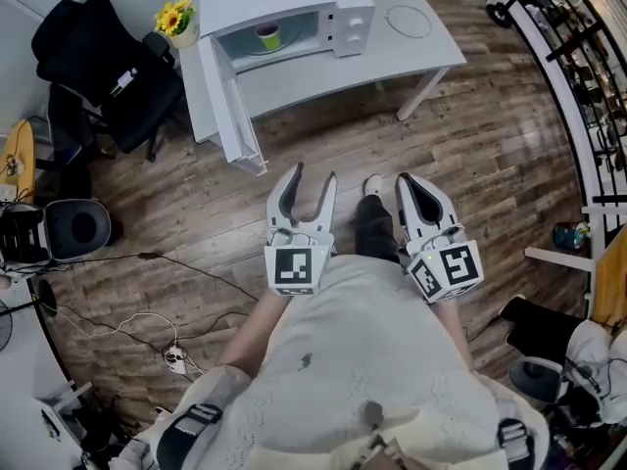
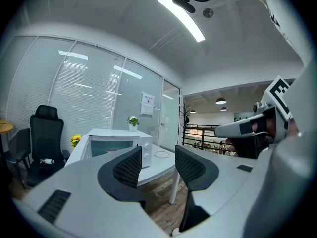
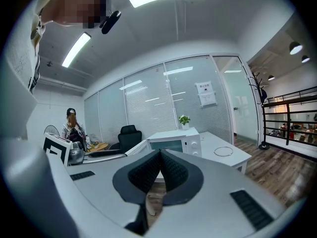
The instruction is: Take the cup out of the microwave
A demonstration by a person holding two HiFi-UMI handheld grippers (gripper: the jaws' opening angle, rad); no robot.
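Note:
A white microwave [image 1: 294, 13] stands on a white desk [image 1: 431, 52] with its door [image 1: 230, 106] swung open. Inside it sits a small green cup [image 1: 268, 36] with a dark inside. The same microwave [image 2: 121, 145] shows far off in the left gripper view, and the microwave [image 3: 176, 143] also in the right gripper view. Both grippers hover over the wooden floor, well short of the desk. My left gripper [image 1: 313, 192] is open with nothing between its jaws. My right gripper [image 1: 414, 192] is shut and empty.
A black office chair [image 1: 98, 57] stands left of the desk, with yellow flowers [image 1: 174, 16] on the desk corner. A round ring [image 1: 407, 21] lies on the desk right of the microwave. Cables and a power strip [image 1: 174, 360] trail on the floor at left. A railing [image 1: 578, 76] runs along the right.

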